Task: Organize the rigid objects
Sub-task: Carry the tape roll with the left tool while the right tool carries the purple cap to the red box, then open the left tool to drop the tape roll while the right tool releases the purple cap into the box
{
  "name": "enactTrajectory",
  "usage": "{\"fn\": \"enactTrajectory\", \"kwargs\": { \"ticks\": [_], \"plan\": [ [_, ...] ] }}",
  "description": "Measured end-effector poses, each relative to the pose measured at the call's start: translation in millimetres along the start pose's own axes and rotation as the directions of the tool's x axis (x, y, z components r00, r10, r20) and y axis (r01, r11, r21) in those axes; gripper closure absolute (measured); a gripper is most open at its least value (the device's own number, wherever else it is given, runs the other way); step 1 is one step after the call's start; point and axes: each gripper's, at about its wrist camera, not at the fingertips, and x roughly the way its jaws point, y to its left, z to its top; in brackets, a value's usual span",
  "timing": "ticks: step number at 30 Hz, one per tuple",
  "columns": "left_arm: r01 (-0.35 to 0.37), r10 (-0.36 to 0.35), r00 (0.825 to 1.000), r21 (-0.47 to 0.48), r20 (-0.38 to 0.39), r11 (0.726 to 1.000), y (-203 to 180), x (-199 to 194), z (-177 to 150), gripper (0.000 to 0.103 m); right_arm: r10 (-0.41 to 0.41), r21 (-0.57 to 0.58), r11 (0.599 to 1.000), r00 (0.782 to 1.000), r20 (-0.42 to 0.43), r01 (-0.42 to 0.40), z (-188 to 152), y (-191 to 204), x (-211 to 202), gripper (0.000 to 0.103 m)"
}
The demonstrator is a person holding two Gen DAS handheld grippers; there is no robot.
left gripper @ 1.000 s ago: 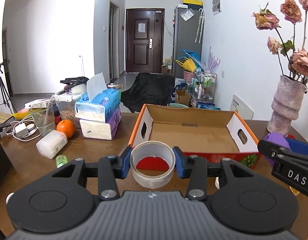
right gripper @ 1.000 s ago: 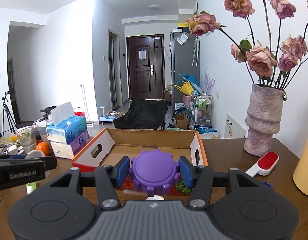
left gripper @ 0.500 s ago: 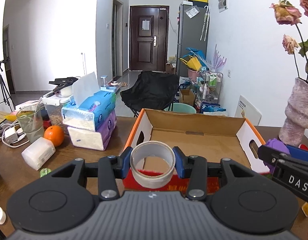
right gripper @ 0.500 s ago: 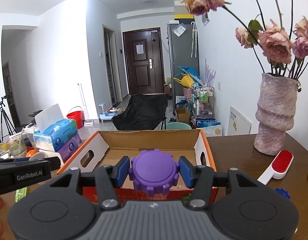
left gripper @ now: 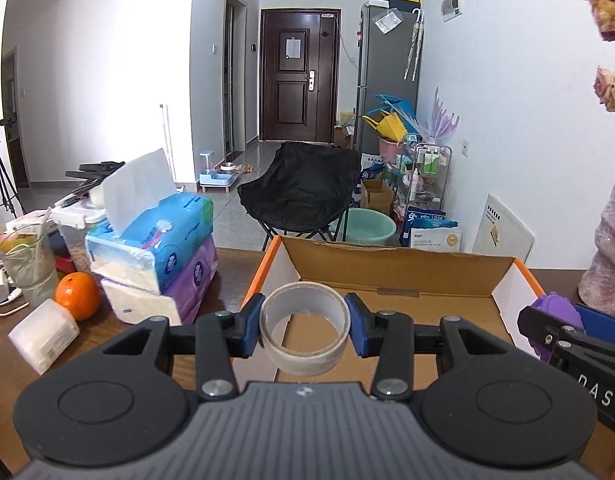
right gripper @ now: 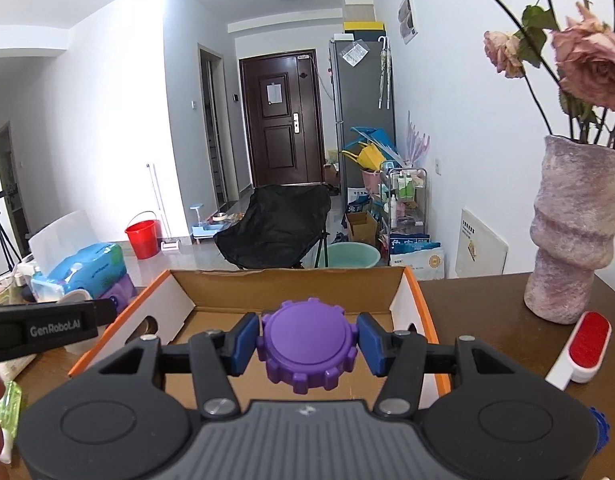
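My left gripper [left gripper: 306, 330] is shut on a roll of clear tape [left gripper: 307, 356], held over the near left part of the open cardboard box [left gripper: 391, 268]. My right gripper [right gripper: 306, 338] is shut on a purple gear-shaped lid [right gripper: 309, 344], held above the same box [right gripper: 291, 288] over its near middle. The box has orange outer edges and a bare brown floor. In the left wrist view the right gripper [left gripper: 571, 336] with the purple lid [left gripper: 555, 314] shows at the right edge. The left gripper's arm [right gripper: 39, 326] crosses the left side of the right wrist view.
Stacked tissue packs [left gripper: 159, 256], an orange [left gripper: 76, 295], a white plastic case [left gripper: 43, 334] and a glass [left gripper: 25, 268] stand left of the box. A pink vase with dried roses [right gripper: 573, 232] and a red-and-white lint brush [right gripper: 579, 346] are on the right. A green item [right gripper: 10, 404] lies near left.
Both grippers have moved forward and slightly down, from in front of the box to over its near edge. The tape and the purple lid stay gripped. The box looms larger.
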Motion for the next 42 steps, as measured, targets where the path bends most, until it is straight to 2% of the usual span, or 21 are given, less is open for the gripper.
{"fn": "enactTrajectory", "kwargs": {
  "ticks": [10, 17, 31, 32, 33, 34, 35, 36, 37, 38, 42],
  "plan": [
    [-0.020, 0.020, 0.999, 0.006, -0.029, 1.000, 2.8, 48.5, 7.5, 0.059, 0.017, 0.016, 1.000, 0.999, -0.033, -0.016, -1.8, -6.1, 47.5, 0.050],
    [-0.016, 0.019, 0.998, 0.049, -0.056, 0.999, -8.8, 81.9, 6.1, 0.059, -0.013, 0.009, 1.000, 0.998, -0.064, 0.013, -7.0, -7.9, 69.8, 0.050],
    [0.043, -0.035, 0.994, 0.076, -0.100, 0.996, -16.6, 98.6, -5.4, 0.058, -0.038, -0.015, 0.999, 0.996, -0.078, 0.037, -13.9, -7.7, 78.1, 0.050],
    [0.047, -0.040, 0.995, 0.073, -0.097, 0.996, -15.4, 97.5, -5.7, 0.054, -0.039, -0.016, 0.999, 0.996, -0.083, 0.037, -14.0, -7.8, 78.8, 0.050],
    [0.047, -0.040, 0.995, 0.070, -0.095, 0.996, -14.4, 96.4, -6.0, 0.039, -0.041, -0.015, 0.999, 0.995, -0.088, 0.040, -13.1, -8.4, 79.7, 0.050],
    [0.044, -0.039, 0.996, 0.068, -0.086, 0.997, -13.7, 94.6, -5.9, 0.022, -0.044, -0.013, 0.999, 0.995, -0.094, 0.043, -11.7, -8.7, 81.4, 0.044],
    [0.037, -0.033, 0.998, 0.070, -0.062, 0.997, -13.0, 91.2, -5.7, 0.016, -0.049, -0.009, 0.999, 0.994, -0.100, 0.048, -11.8, -9.4, 82.5, 0.032],
    [0.027, -0.024, 0.999, 0.073, -0.042, 0.997, -12.9, 87.9, -5.1, 0.008, -0.054, -0.001, 0.999, 0.994, -0.096, 0.054, -11.8, -10.5, 82.1, 0.026],
    [0.020, -0.017, 0.999, 0.074, -0.030, 0.997, -12.1, 85.2, -5.0, 0.001, -0.061, 0.004, 0.998, 0.994, -0.089, 0.061, -12.0, -10.7, 80.0, 0.014],
    [0.019, -0.018, 1.000, 0.070, -0.022, 0.997, -10.6, 82.9, -4.9, 0.000, -0.071, 0.008, 0.997, 0.994, -0.080, 0.071, -11.5, -11.1, 78.3, 0.008],
    [0.030, -0.029, 0.999, 0.050, -0.024, 0.998, -5.4, 80.2, -1.5, 0.000, -0.085, 0.025, 0.996, 0.994, -0.062, 0.087, -9.9, -14.6, 73.8, 0.001]
  ]
}}
